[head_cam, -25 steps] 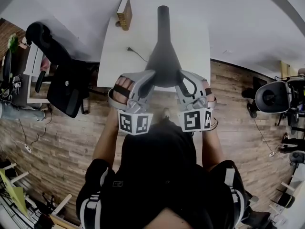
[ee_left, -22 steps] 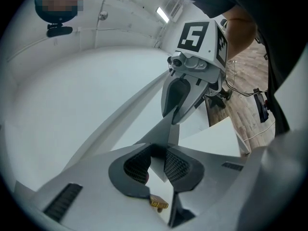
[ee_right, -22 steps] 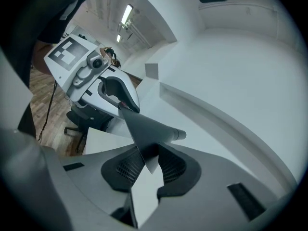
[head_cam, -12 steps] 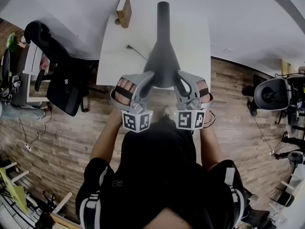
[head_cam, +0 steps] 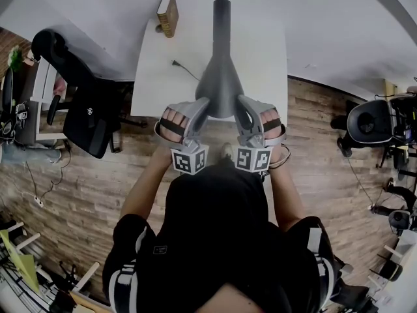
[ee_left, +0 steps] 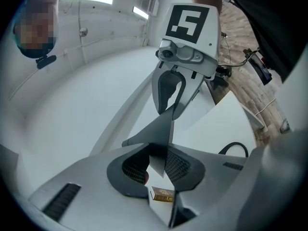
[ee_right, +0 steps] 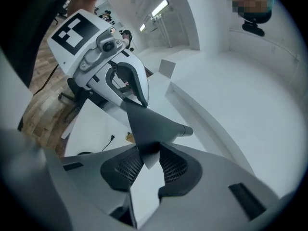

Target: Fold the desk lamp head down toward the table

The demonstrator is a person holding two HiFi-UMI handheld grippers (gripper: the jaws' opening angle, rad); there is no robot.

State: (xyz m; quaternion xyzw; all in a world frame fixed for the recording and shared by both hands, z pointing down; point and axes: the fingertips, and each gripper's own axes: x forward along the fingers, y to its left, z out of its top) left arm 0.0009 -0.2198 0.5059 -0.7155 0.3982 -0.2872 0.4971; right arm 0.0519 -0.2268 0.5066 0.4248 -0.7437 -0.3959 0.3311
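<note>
- Lamp head (head_cam: 221, 87): matte dark grey, flat and flared like a fan, narrowing to a round tube; poised over the smooth white bench (head_cam: 163, 77), wide end at its front edge.
- Left tool (head_cam: 203, 103): narrow, jaws just eased wider, ribbed tips pinching the head's left corner.
- Right tool (head_cam: 240, 102): likewise narrow, just eased wider, pinching the right corner.
- Farther back on the bench: brown book (head_cam: 167, 13), thin black cable (head_cam: 186, 72).
</note>
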